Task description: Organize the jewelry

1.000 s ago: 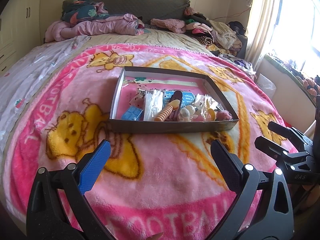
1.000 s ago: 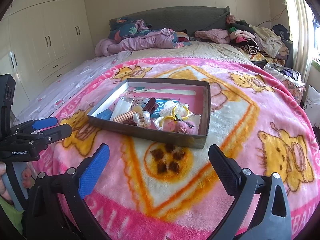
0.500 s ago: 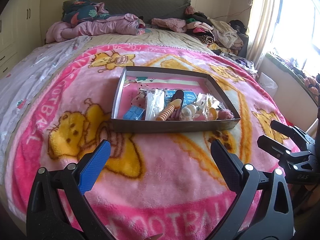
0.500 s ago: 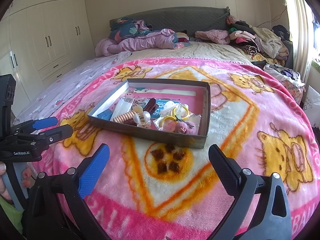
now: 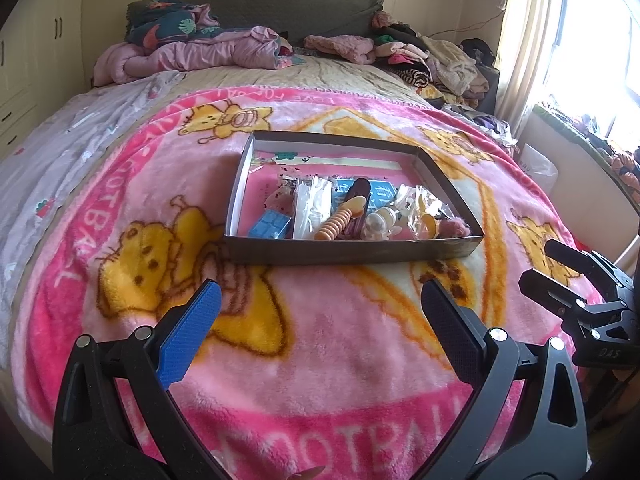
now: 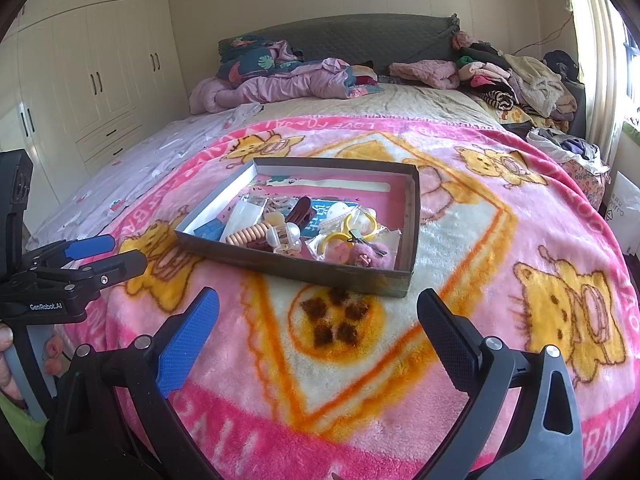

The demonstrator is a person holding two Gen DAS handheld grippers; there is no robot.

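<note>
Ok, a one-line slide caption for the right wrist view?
Open right gripper hovers over pink blanket, facing tray of hair accessories.

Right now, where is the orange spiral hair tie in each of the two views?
Left wrist view: orange spiral hair tie lies in the box, centre near the front wall.
Right wrist view: hair tie lies at the box's front left.
Shared landmark: dark brown hair clip just behind it.

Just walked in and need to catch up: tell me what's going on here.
A person holds a tool in each hand over a bed with a pink blanket. The left tool and right tool are both open, holding nothing, short of the box. The hair clips and jewelry sit heaped at its near end, untouched. No sorting has started.
</note>
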